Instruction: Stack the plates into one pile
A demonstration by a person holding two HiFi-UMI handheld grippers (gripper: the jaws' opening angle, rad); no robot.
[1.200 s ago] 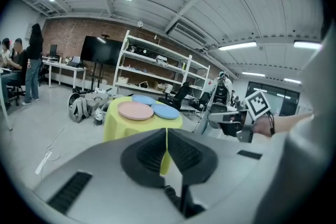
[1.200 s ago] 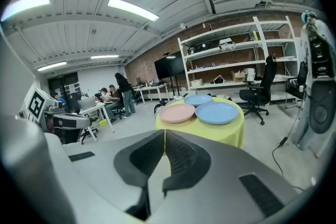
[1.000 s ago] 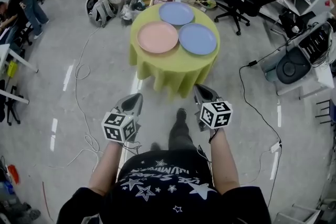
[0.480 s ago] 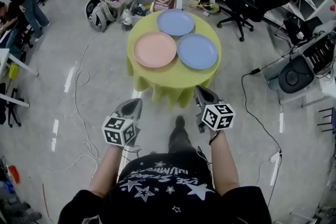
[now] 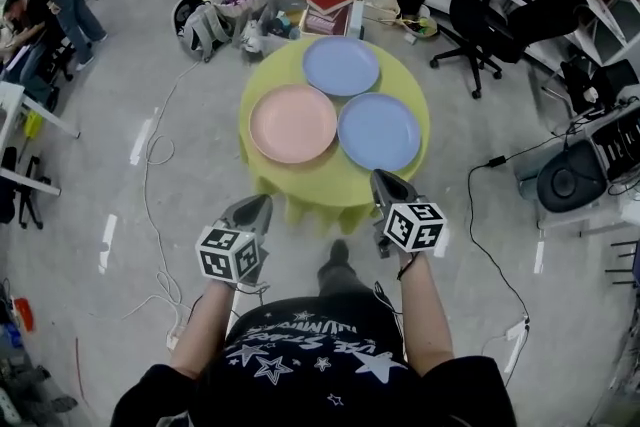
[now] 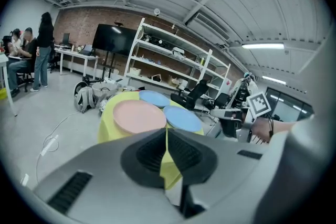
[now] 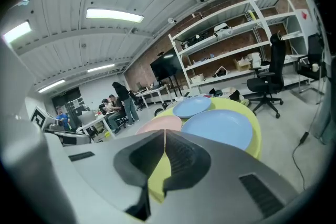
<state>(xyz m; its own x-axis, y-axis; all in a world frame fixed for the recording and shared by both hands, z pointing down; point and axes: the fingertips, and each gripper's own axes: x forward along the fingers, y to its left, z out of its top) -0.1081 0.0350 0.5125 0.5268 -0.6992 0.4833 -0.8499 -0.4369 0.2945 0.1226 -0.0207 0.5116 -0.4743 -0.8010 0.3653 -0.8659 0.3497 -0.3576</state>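
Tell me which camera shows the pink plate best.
The head view: it looks down on the whole pink plate, its full round rim clear on the yellow table. The left gripper view shows it nearly whole but flattened at a low slant. The right gripper view shows only a thin strip of it.

Head view high, staring steeply down past the arms, both gripper views low, facing along their jaws, all sharing yellow table (image 5: 335,185) and pink plate (image 5: 293,123) close ahead.
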